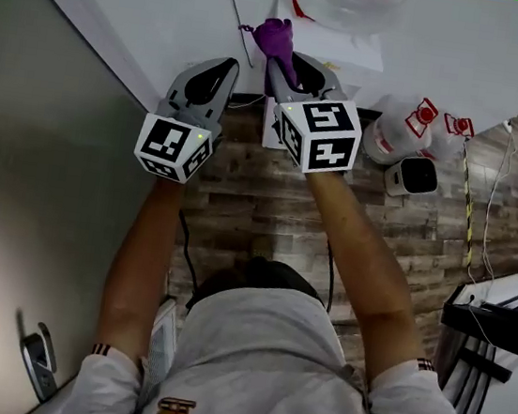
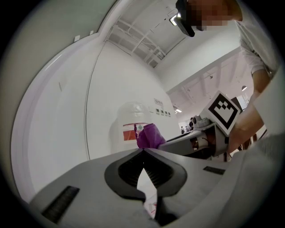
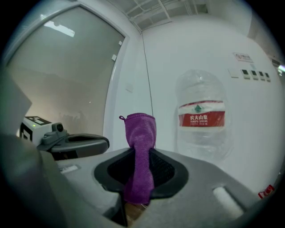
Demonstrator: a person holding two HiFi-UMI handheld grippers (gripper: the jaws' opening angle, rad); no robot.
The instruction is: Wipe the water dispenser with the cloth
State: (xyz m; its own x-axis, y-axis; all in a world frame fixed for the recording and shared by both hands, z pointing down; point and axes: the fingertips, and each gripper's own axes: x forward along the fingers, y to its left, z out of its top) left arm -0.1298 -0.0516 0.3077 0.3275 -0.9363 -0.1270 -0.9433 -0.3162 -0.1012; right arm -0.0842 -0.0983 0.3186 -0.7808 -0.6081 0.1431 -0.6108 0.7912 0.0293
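Grey-shirted shoulders [image 1: 256,371] of the person fill the bottom of the head view, both bare forearms reaching up toward the clear plastic water bottle with a red label [image 1: 348,0]. Just below that bottle the right gripper [image 1: 280,62] has its jaws clamped on a purple terry cloth [image 1: 275,36]. In the right gripper view the cloth [image 3: 140,133] stands upright out of the right gripper [image 3: 141,149] as a folded strip, its top edge left of the bottle [image 3: 202,116] and level with the label.

Left of the bottle and lower, the left gripper [image 1: 229,63] hangs beside the right one. Its own view shows the jaw tips meeting with nothing between them [image 2: 143,151], with the cloth [image 2: 150,136] and bottle [image 2: 131,120] beyond.

Directly beneath the bottle sits the white water dispenser body [image 1: 356,48] — whether the cloth touches it cannot be told. Right of the bottle and lower, a white jug with a red cap [image 1: 397,130] stands on the wood-pattern floor [image 1: 241,199].
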